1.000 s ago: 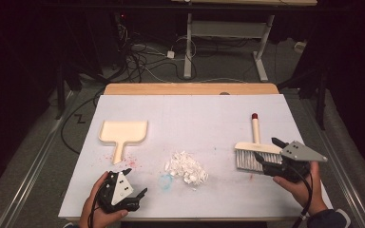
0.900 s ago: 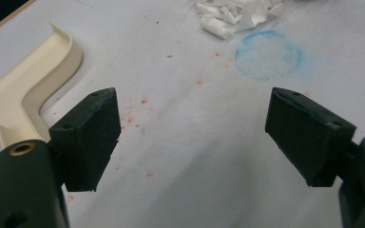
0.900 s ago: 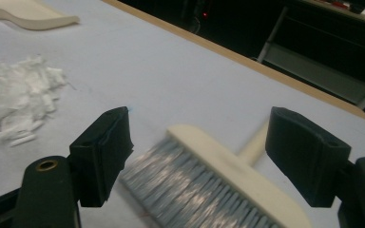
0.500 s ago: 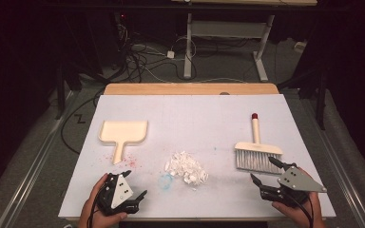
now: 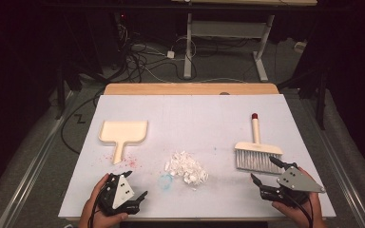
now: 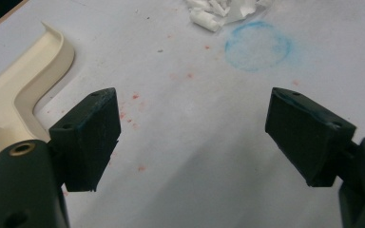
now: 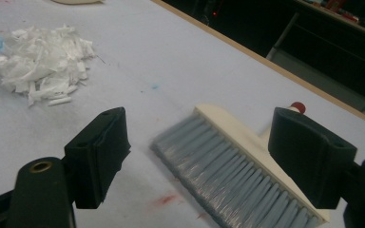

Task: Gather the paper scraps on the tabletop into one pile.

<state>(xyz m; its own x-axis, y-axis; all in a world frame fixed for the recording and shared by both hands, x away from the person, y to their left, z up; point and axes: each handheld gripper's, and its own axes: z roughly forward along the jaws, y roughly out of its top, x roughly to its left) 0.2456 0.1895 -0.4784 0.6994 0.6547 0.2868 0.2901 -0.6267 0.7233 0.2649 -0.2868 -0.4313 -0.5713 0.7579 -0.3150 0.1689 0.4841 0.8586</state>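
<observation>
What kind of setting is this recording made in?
Probably a lab or workshop test bench, not a home: a table under a white sheet, loose cables on the grey floor behind it, and an adjustable desk frame in a dark room.

Light falls evenly on the white table top (image 5: 195,114), leaving its surroundings nearly black. In the right gripper view the brush (image 7: 237,161) bristles are slightly blurred; shadows are soft, with no glare.

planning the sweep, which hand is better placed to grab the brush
Right. The right gripper is open just near the grey-bristled cream hand brush; the left gripper sits across the white paper scrap pile, nearer the cream plastic dustpan.
</observation>
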